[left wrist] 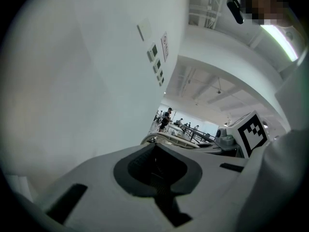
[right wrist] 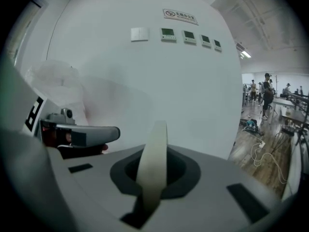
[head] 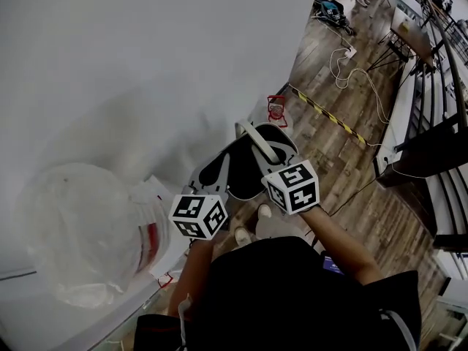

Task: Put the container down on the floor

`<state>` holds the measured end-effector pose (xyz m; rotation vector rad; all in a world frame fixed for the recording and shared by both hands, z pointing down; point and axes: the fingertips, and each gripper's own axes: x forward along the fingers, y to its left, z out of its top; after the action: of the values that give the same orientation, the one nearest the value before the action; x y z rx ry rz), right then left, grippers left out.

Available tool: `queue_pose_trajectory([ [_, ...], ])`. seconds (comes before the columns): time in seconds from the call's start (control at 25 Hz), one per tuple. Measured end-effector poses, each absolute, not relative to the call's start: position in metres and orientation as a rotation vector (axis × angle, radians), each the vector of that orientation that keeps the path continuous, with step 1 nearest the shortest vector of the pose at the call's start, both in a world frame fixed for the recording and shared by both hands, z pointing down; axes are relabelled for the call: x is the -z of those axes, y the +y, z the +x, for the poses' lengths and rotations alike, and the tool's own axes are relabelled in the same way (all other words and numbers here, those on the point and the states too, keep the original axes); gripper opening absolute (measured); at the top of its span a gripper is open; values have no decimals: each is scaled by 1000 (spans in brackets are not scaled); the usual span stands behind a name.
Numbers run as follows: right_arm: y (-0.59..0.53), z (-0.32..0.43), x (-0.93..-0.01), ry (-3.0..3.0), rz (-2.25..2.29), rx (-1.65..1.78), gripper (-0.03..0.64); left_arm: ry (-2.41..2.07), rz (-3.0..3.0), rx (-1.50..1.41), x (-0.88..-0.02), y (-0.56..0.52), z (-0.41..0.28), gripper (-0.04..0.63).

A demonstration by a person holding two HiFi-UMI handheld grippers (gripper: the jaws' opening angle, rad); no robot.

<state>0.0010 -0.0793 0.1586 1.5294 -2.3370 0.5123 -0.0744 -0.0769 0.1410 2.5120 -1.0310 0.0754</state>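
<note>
A big cloudy see-through plastic container (head: 73, 232) stands low at the left against the white wall; in the right gripper view the container (right wrist: 53, 83) shows at the left. Neither gripper touches it. My right gripper (head: 267, 148) is shut on an off-white ring of tape (head: 256, 141), which stands upright between the jaws (right wrist: 153, 163). My left gripper (head: 219, 170) is beside it to the left, jaws together with nothing between them (left wrist: 157, 149). Both point toward the wall.
A white bucket with a red label (head: 150, 232) sits right of the container. The wooden floor (head: 344, 159) carries a small red frame (head: 276, 110), a yellow-black striped strip (head: 325, 112) and white cables (head: 351, 72). Dark tables line the right side (head: 431, 145). My shoes (head: 252, 225) are below the grippers.
</note>
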Motion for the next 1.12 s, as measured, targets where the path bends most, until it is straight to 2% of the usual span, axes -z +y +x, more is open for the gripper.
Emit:
queue_pose_trajectory([
  [0.64,-84,23,-215,-2249,1450,-647,31,-1066,2329,-105,-211,-79,-53,18],
  [1.12,-79,15,-290,-2157,1395,-749,31,-1050,2211,-179,-290,-70,-55,18],
])
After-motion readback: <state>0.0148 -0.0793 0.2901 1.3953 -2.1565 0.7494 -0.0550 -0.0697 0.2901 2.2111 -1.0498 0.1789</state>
